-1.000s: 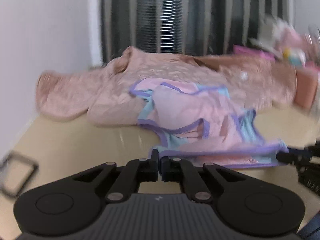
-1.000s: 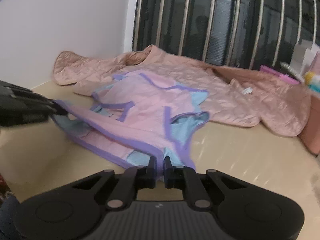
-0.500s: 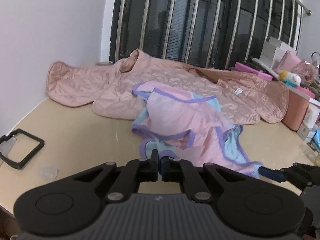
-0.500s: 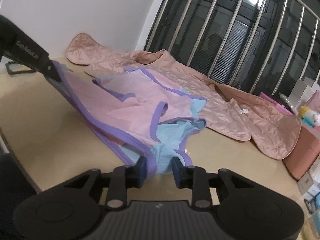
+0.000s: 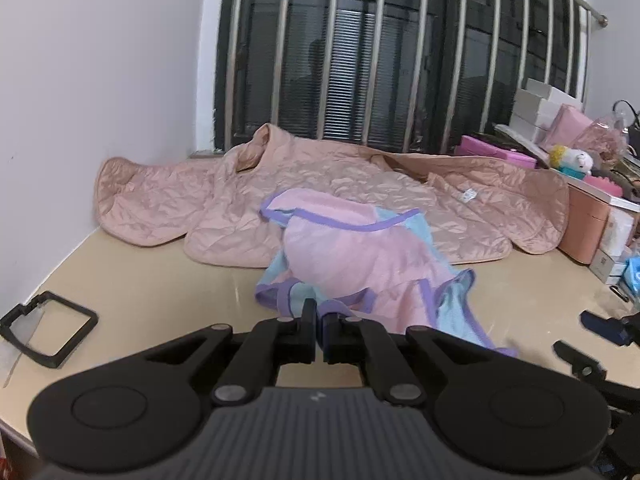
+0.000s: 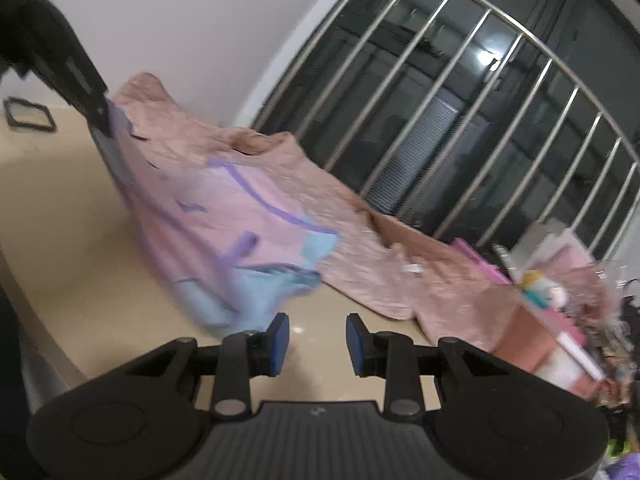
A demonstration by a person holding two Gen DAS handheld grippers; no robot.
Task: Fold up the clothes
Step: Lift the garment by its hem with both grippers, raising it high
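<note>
A purple hem of the pink-and-blue garment (image 5: 360, 256) is pinched in the clenched left gripper (image 5: 319, 334). The garment is draped lengthwise from there onto the far quilted jacket (image 5: 360, 184), over the table (image 5: 160, 292). The right gripper (image 6: 317, 338) is parted with nothing between its pads, its jaws having just been opening.

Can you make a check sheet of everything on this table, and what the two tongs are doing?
Surface: glossy beige tabletop, mostly bare near the camera.
Job's things: small pink garment with purple trim and blue panels, crumpled; one edge lifted. Quilted pink jacket spread flat behind it.
Clutter: black rectangular frame; pink and white boxes, plush toy.
Tongs: left tongs shut on the small garment's hem; right tongs open, nothing between them, jaws have just been opening.
Cables: nothing seen.
Surroundings: white wall, metal-barred dark window.
</note>
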